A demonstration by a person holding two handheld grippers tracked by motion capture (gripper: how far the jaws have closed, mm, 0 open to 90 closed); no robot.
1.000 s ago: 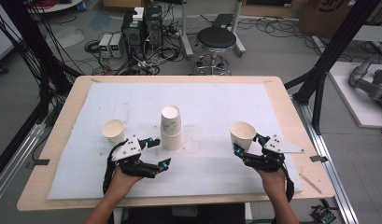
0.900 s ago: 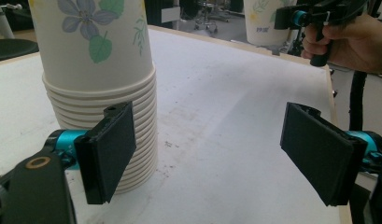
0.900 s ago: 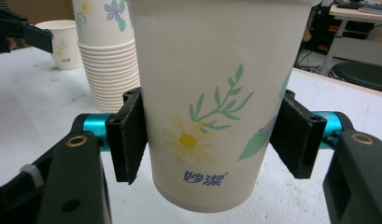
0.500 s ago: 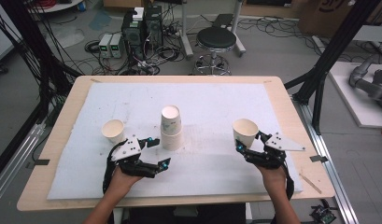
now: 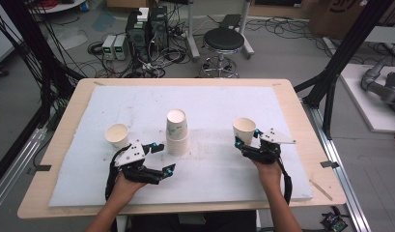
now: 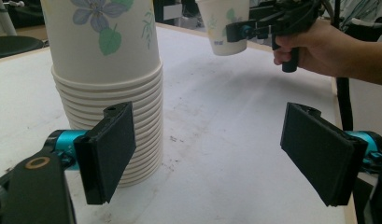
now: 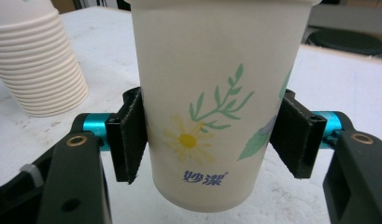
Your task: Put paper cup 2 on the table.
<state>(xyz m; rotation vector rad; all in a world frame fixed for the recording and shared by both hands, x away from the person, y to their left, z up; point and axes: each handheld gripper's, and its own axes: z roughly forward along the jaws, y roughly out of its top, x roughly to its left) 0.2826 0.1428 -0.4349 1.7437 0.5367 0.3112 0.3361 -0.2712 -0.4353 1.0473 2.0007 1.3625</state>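
Note:
An upside-down stack of flowered paper cups (image 5: 176,131) stands mid-table on the white mat (image 5: 224,101). My left gripper (image 5: 165,156) lies just in front and left of the stack, open, with nothing between its pads (image 6: 109,149); the stack (image 6: 107,70) is beside its left pad. A single upright cup (image 5: 117,135) stands to the left. My right gripper (image 5: 247,137) is shut on another upright cup (image 5: 244,130) and holds it clear of the table. Its pads (image 7: 128,140) press on both sides of that cup (image 7: 212,93). The left gripper view has that held cup (image 6: 224,25) at the top.
The wooden table rim (image 5: 301,116) surrounds the mat. A thin wooden stick (image 5: 321,189) lies near the right front corner. Beyond the far edge are a stool (image 5: 224,41), computer boxes (image 5: 147,29) and cables. Black frame posts (image 5: 340,53) stand at both sides.
My right hand has carried its cup to the left, toward the stack. The left gripper and the other cups have stayed put.

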